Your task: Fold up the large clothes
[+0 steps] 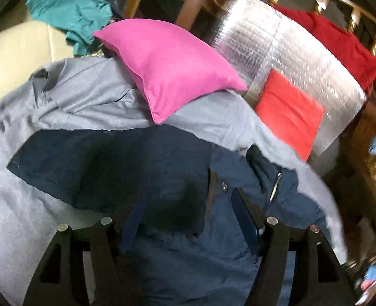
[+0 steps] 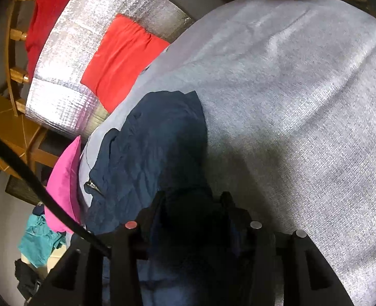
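Note:
A dark navy jacket point(image 1: 126, 168) with a silver zipper point(image 1: 275, 187) lies spread on a grey blanket point(image 1: 68, 102). My left gripper point(image 1: 188, 204) hovers close over the jacket with its fingers point(image 1: 244, 214) wide apart and nothing between them. In the right wrist view the same jacket point(image 2: 147, 148) lies bunched on the grey blanket point(image 2: 289, 102). My right gripper point(image 2: 193, 204) is low over the jacket's near part, its jaws apart; the cloth there is in dark shadow and I cannot see a grip.
A pink pillow point(image 1: 170, 63) lies on the blanket behind the jacket. A red cushion point(image 1: 289, 112) rests on a silver foil mat point(image 1: 289, 51). A red cloth point(image 1: 340, 43) hangs on a wooden rail. A teal garment point(image 1: 70, 7) lies at the far left.

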`<state>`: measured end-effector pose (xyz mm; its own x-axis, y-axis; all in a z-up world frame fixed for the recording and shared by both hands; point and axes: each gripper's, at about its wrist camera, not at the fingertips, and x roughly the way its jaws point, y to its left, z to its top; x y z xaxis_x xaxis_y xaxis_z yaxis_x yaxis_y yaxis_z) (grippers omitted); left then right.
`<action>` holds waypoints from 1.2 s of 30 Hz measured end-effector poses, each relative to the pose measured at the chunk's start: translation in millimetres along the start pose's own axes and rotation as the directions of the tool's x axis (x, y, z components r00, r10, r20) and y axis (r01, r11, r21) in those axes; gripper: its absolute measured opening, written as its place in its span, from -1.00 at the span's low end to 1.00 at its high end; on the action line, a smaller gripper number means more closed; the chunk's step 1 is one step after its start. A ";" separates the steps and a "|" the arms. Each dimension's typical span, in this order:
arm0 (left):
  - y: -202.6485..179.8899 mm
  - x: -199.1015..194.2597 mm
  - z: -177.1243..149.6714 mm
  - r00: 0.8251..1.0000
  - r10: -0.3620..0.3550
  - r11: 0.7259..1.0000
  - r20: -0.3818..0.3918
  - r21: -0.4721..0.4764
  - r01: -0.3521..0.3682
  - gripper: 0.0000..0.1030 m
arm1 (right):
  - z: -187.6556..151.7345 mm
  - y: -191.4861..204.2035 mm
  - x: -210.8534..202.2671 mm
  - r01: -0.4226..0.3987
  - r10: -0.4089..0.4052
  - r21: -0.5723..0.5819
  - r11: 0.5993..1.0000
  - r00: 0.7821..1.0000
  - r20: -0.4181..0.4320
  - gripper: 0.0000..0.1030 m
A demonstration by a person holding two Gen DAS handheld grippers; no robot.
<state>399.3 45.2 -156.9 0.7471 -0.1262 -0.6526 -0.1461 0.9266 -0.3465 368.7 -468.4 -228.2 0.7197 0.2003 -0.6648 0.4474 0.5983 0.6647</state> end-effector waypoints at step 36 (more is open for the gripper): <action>183.6 59.1 -19.2 0.970 -0.231 0.674 -0.081 -0.732 0.099 0.42 | -47.5 69.1 -52.1 0.040 0.003 -0.275 0.961 0.988 0.153 0.22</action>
<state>404.2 201.1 -272.0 0.7055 -0.3651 -0.6074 -0.4989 0.3530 -0.7915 336.9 -400.6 -163.8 0.7938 0.0806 -0.6028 0.3129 0.7958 0.5185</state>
